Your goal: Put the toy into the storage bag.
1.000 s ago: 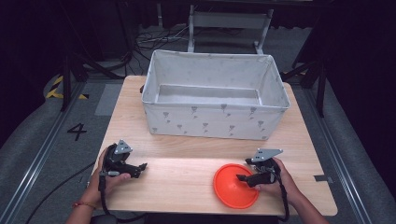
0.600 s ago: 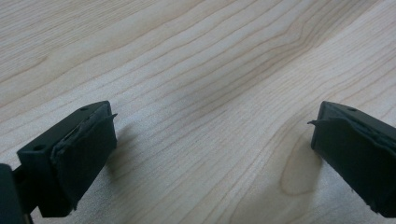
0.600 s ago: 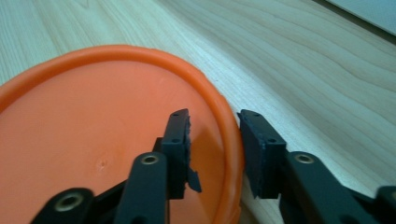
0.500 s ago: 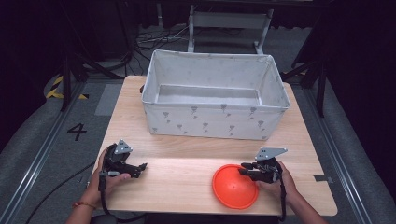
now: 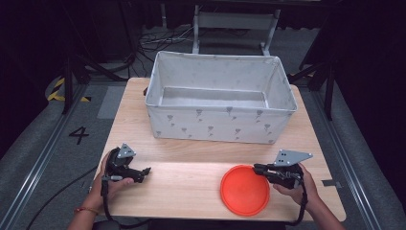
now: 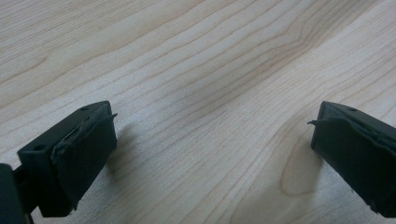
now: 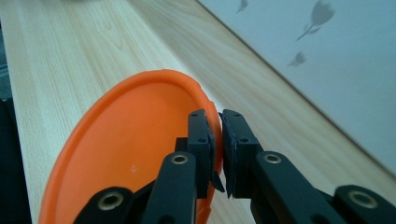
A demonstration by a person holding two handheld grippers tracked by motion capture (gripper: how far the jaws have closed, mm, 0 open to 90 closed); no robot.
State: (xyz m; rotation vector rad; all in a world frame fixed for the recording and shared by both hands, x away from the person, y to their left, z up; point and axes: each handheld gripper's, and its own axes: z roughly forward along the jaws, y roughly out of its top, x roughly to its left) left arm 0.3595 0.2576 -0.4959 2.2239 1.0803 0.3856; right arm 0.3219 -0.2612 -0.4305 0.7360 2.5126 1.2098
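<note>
Right hand-held gripper (image 5: 259, 168) is pinching the rim of the flat round orange plastic plate (image 5: 244, 189), jaws pressed together on its right edge, seen close up in the right gripper view (image 7: 217, 135) against the plate (image 7: 135, 154). That plate lies on the pale wooden surface (image 5: 191, 187), near its front edge. Over on the left, the left hand-held gripper (image 5: 143, 171) sits low over bare wood, jaws spread wide (image 6: 210, 135). Behind both, a white fabric bin with small grey prints (image 5: 215, 125) stands open.
</note>
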